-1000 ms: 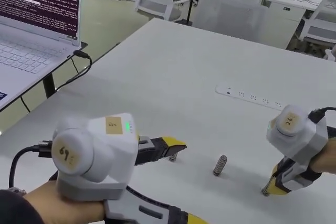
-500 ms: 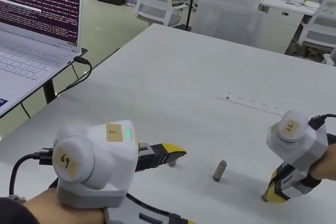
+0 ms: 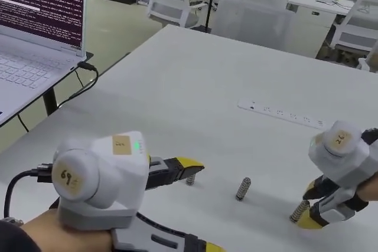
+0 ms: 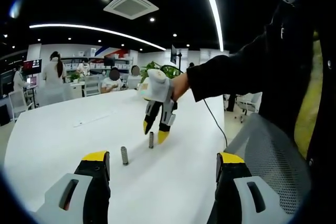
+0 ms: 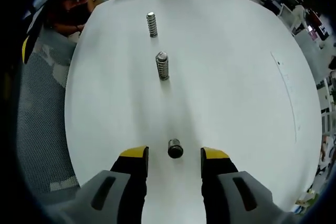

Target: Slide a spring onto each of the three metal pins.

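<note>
**Spring and pin framed by the open right jaws**

Left gripper [image 4: 164,157] sits closest to the person. Its jaws are spread wide with nothing between them, and one yellow tip is just beside the left-hand pin [image 3: 190,179], which stands left of the middle pin [image 3: 243,188].

Over on the other side of the middle pin, here's the action. The right gripper [image 3: 309,207] has its jaws apart, pinching nothing, and the right-hand pin [image 5: 175,149] sits dead centre between the two yellow tips, touching neither. The right gripper view looks almost straight down on the pin's end, so its long axis runs nearly along the gripper's own line of approach. In the head view its spring [image 3: 299,210] appears to lean a little.

The right gripper is clearly the nearer one to this pin; the left is well apart, past the middle pin. All three pins look to be wearing coils, so I'd call the task at or near its end. Any next move hangs on that alignment: travel along the axis stays clear, while sideways drift would knock the pin.

Beyond the middle pin a power strip [image 3: 283,114] lies on the white table [image 3: 195,87], and further off to the left, a laptop [image 3: 35,39].
</note>
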A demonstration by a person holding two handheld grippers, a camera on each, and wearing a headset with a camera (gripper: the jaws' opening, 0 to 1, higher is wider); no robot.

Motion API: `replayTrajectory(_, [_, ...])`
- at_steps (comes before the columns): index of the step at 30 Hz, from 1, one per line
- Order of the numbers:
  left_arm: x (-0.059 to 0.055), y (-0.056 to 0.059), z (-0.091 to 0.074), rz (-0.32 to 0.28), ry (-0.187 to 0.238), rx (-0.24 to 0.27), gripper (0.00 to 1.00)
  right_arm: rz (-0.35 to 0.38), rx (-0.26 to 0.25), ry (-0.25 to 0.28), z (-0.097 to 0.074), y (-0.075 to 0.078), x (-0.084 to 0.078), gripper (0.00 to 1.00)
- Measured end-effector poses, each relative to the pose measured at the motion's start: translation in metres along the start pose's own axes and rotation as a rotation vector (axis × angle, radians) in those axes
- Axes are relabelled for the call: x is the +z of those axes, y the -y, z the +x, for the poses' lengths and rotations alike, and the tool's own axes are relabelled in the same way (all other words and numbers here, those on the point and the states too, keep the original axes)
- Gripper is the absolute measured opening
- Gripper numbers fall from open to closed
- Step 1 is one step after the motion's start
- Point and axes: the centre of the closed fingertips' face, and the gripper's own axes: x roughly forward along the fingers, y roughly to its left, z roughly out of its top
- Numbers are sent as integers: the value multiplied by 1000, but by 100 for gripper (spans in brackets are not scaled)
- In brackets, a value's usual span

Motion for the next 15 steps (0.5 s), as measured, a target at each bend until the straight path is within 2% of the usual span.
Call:
replayTrajectory(3, [0,0,0,-1,-1,-2,80,6,-8,33,-5,-2,2,42])
replayTrajectory(8, [0,-5,-2,-10,4,10,80,34,-46,122,-20,-2,11,49])
replayTrajectory(11, [0,-8,-3,-14,5,20,81,46,-72,190,-32,-4,19,53])
replayTrajectory(13, [0,-10,-5,-22,6,27,81,69,-85,260,-41,-7,27,58])
replayTrajectory(14, [0,-10,-5,-22,5,28,81,74,-89,273,-42,-8,28,59])
replayTrajectory(15, [-1,-12,-6,-26,2,33,81,88,-95,317,-47,-10,32,60])
